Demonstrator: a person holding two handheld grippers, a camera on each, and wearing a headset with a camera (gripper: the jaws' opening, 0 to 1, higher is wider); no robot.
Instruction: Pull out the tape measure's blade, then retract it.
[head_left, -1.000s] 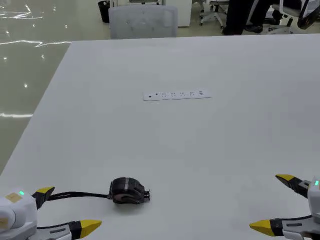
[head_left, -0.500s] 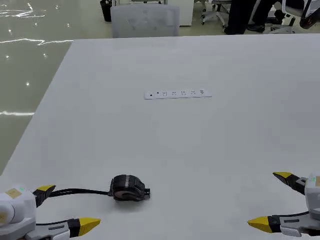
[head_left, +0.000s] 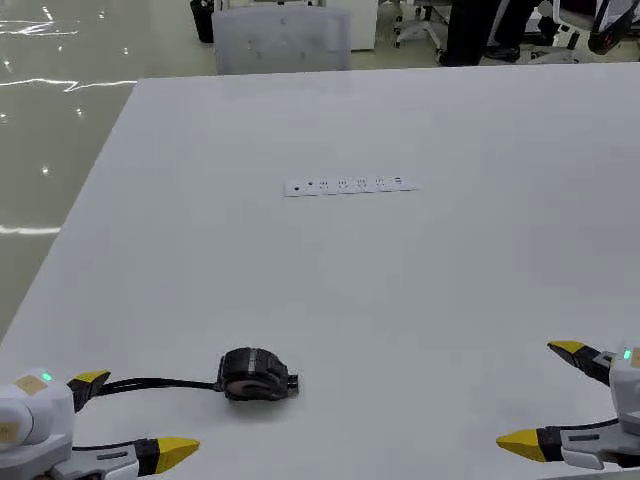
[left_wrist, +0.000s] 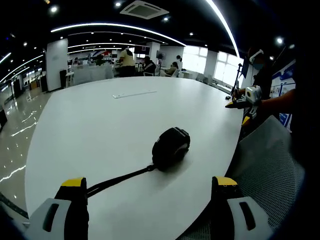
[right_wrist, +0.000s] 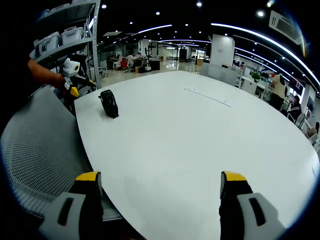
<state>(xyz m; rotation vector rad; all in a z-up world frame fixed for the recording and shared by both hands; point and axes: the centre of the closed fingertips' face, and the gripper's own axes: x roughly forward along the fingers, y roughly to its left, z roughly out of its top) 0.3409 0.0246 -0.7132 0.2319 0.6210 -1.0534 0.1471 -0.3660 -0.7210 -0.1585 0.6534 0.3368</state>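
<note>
**At the counter's near edge: tongs spread, tape untouched**

Near the near-left corner, the left tongs are spread wide and pinch nothing; a black strap runs from between their tips to the tape. Toward the near-right corner, the right tongs are likewise spread and empty, well apart from the tape. The tape lies close to the near edge, just beyond the left tongs, with no blade drawn out. A small nub on its side facing the right tongs may be the blade's tip, but it is too small to be sure. A power strip sits mid-counter, well clear.

The step in hand looks like taking hold. The left tongs would do best to close on the case body, not the strap, which would let the case swing. The right tongs must cross along the near edge and pinch the tip squarely. Pull low and straight, in line with the case mouth, and ease the blade back rather than letting it snap.
</note>
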